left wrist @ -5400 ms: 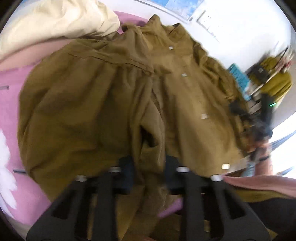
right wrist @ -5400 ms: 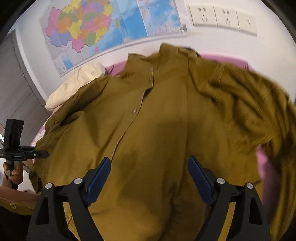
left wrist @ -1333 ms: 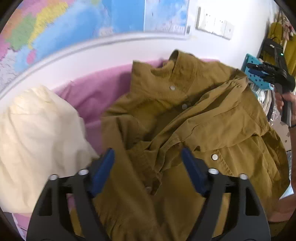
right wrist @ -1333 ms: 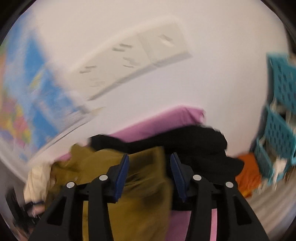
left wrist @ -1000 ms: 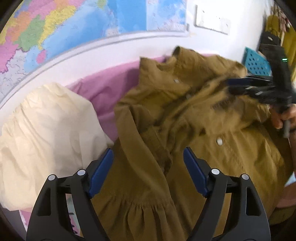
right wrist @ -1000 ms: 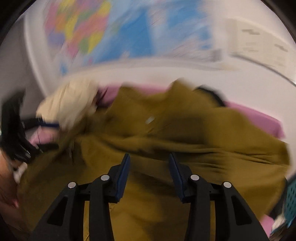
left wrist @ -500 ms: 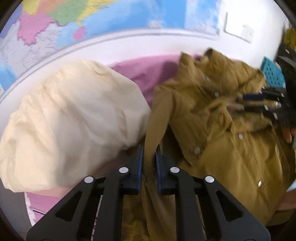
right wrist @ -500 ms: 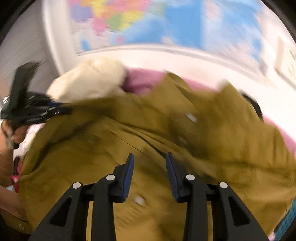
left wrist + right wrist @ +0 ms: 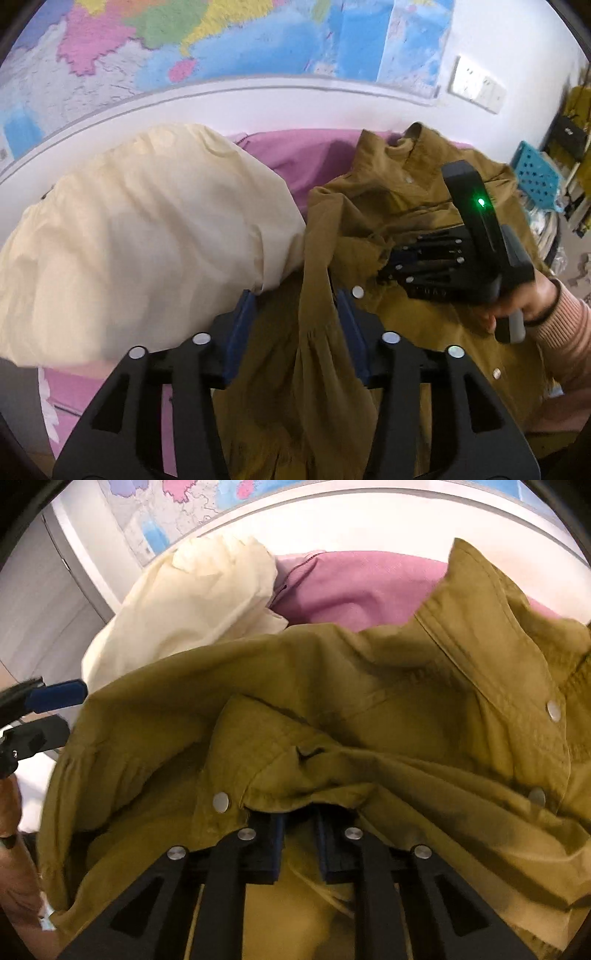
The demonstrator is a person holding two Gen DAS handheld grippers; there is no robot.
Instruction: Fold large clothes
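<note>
Pink bedsheet [image 9: 295,155] under the wall map holds the olive shirt [image 9: 402,192], its sleeve running lengthwise between the left gripper [image 9: 297,314]'s just-loosened, parted jaws, while the right gripper [image 9: 299,823] has been closing on a placket fold, nearer the collar.

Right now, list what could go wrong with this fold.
1. The sleeve hangs loose between the left tongs, whose jaws have just been opening; it may flop back unfolded.
2. The right tongs, just closing, sit under bunched shirt layers and may pinch several.
3. The cream bundle touches the shirt, crowding it.
</note>
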